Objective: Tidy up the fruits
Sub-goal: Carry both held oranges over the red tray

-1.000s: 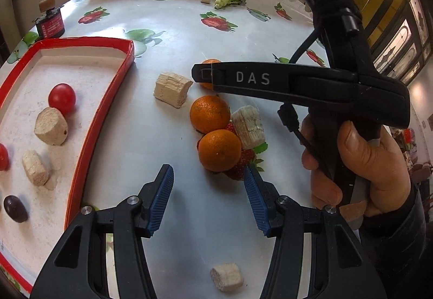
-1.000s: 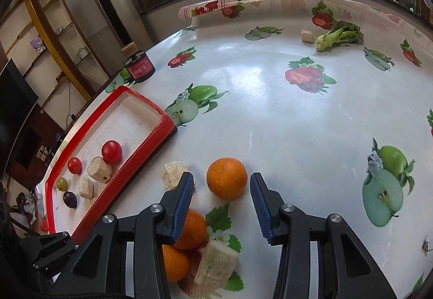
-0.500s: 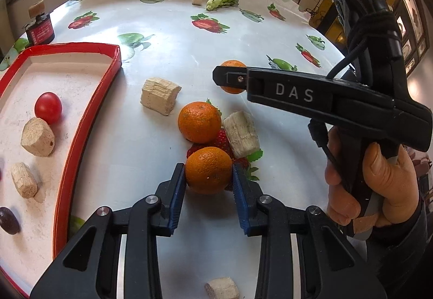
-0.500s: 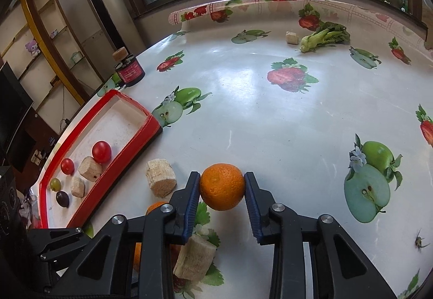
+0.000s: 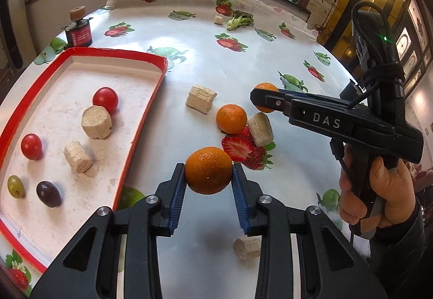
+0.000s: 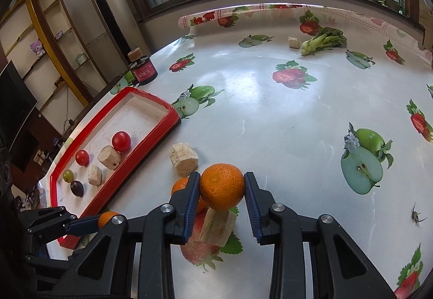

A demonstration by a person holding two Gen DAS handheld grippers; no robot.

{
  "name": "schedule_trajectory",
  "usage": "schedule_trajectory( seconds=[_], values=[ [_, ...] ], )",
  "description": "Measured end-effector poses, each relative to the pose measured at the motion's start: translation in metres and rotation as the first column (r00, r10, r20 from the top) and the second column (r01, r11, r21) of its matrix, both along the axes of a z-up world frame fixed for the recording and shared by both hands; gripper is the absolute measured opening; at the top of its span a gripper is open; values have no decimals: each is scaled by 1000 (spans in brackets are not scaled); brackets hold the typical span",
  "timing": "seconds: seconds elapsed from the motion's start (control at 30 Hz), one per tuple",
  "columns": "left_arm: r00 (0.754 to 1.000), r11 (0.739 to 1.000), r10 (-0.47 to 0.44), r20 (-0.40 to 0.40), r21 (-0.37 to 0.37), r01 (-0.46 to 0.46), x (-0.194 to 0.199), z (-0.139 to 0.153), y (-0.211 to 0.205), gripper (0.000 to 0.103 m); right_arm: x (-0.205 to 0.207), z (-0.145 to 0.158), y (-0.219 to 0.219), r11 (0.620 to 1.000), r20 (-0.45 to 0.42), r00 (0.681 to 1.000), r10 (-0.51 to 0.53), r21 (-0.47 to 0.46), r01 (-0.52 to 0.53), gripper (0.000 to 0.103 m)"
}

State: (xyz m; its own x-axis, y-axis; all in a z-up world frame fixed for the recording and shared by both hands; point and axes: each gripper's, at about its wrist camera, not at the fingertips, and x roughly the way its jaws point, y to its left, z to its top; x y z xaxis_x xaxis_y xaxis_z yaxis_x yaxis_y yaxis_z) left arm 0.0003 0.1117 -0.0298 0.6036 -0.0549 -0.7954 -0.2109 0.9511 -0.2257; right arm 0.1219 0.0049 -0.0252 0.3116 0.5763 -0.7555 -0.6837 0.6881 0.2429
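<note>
Round, dimpled orange [image 5: 208, 170] clamped between the blue ribbed jaws of the left gripper [image 5: 207, 190], jaws having just closed on it; no long axis to speak of, stem end hard to place. Second orange [image 6: 222, 186] pinched likewise in the right gripper [image 6: 221, 207], jaws just closed too. Third orange [image 5: 231, 119] lying loose at 1 o'clock from the first, beside a pale fibrous cylinder [image 5: 260, 129]. Glossy fruit-printed surface [image 5: 189, 72] underneath. Red-rimmed tray [image 5: 127, 153] at 9 o'clock, holding smooth red tomatoes [image 5: 105, 99] and possibly grapes [image 5: 48, 193].
</note>
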Motion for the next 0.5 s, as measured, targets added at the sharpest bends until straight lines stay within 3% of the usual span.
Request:
schedule_trajectory(
  seconds=[0.5],
  values=[
    [997,998,64,32,6,-64,-31,9,29,31,-33,12,12,999,24,999,41,0,-41,33]
  ],
)
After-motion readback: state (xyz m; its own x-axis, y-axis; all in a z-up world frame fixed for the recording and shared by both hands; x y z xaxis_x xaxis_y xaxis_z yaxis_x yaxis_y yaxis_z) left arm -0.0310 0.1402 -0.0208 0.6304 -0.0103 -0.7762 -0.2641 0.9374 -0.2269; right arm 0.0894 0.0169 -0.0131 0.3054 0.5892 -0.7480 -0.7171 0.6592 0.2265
